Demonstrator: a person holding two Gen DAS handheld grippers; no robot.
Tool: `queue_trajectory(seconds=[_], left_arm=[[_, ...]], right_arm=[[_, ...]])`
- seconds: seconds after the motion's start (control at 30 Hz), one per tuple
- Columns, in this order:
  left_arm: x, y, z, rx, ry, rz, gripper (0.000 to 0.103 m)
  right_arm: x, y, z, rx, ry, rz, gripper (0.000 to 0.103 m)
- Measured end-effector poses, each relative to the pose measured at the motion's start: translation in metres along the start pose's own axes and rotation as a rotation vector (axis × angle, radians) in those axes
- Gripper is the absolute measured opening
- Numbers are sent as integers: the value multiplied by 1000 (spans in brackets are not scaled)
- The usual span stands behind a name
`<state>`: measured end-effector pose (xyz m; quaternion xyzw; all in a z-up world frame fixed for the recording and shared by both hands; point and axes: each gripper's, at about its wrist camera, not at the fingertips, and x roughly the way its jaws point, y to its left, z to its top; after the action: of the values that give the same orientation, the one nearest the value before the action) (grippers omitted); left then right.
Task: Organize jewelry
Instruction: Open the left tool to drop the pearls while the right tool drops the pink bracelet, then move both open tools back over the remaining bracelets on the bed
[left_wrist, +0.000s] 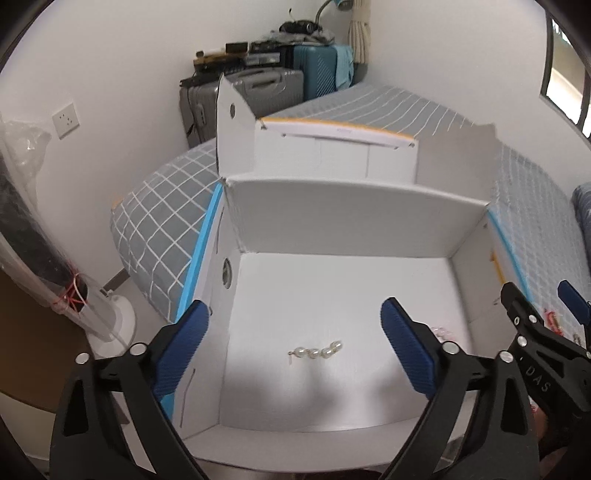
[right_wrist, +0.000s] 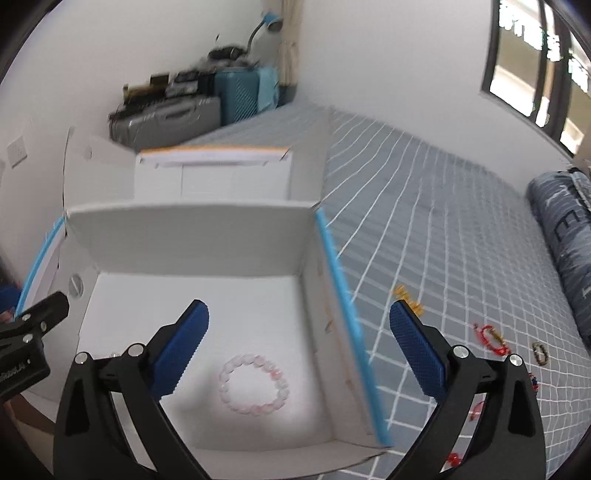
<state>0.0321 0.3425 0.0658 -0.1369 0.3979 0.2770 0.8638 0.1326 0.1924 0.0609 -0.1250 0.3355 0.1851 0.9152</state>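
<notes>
Both tongs gape with nothing held: left gripper (left_wrist: 293, 354) above a pearl strand (left_wrist: 316, 351), right gripper (right_wrist: 299, 349) above a pink bead bracelet (right_wrist: 253, 384), both lying in the white box (right_wrist: 192, 229). Further right, red bracelet (right_wrist: 490, 336), yellow piece (right_wrist: 406, 295) and others await on the bed (right_wrist: 424, 229).

Even, soft indoor light throughout; daylight entering through the dark-framed window (right_wrist: 532, 70) at upper right, panes blown out to glare. Soft grey shadows pooled on the floor of the open white cardboard box (left_wrist: 406, 280), below the short strand of white pearls (left_wrist: 316, 351). Strong fisheye bending at the edges, black vignette in every corner. Left wrist view fairly sharp. Right wrist view smeared by motion blur: grey and teal suitcases (right_wrist: 192, 107) streaked, pale pink bead bracelet (right_wrist: 254, 384) soft-edged.
</notes>
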Motion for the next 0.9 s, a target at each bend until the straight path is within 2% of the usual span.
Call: queue_trajectory(seconds=[0.23,0.4,0.63,0.73,0.9], left_arm=[[-24,-30,-10,46,-58,-58,97],[-47,-71,-20,115,-105,-115,97],[-73,-149,-46,226,-147,-219,97],[-76,-190,-65,282,-133,-285,97],[-74,-247,-91,365,-108,-353,97]], right_arm=[[-24,-47,-2,25,-79,-86,95],[-29,-99,-11,65,-83,-158,95],[-39,-189,-39,132,-79,-276,95],[-41,-229,-58,167,-59,-319,95],[-40,-282,-89,215,-12,-363,95]])
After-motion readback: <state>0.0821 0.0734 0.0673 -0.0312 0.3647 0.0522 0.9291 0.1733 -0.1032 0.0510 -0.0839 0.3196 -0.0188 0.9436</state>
